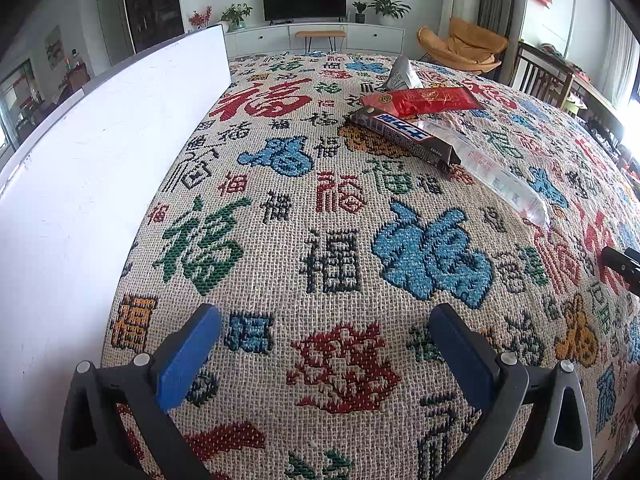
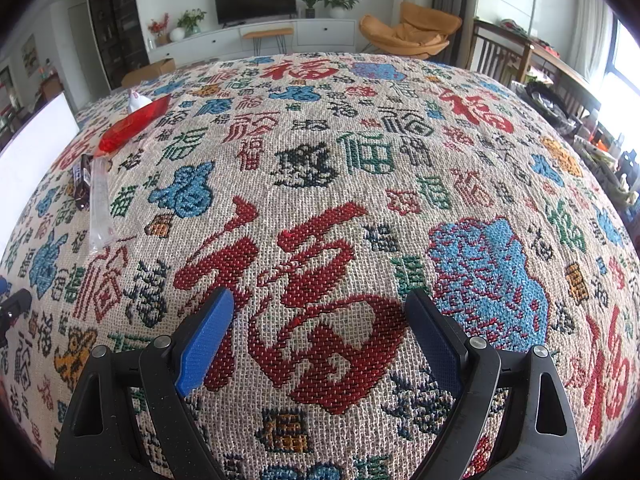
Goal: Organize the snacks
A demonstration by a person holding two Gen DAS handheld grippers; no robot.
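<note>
1. Now my left hand-held gripper (image 1: 326,344) stands wide open over the table (image 1: 336,216), and nothing is between its blue pads (image 1: 188,360).
2. My right hand-held gripper (image 2: 320,332) is also wide open and holds nothing; only the patterned cloth (image 2: 320,184) shows between its pads.
3. From the left wrist view, the snacks lie together at about 1 o'clock, well apart from my gripper.
4. A dark chocolate bar (image 1: 404,132) lies there, and its far end touches a red packet (image 1: 424,100).
5. A clear long packet (image 1: 492,172) lies just beside the bar, partly under it.
6. A grey-white packet (image 1: 400,74) sits behind the red one.
7. A white board (image 1: 80,152) stands upright at 9 o'clock, along the table edge.
8. From the right wrist view, the same snacks lie at about 10 o'clock, far from my right gripper.
</note>
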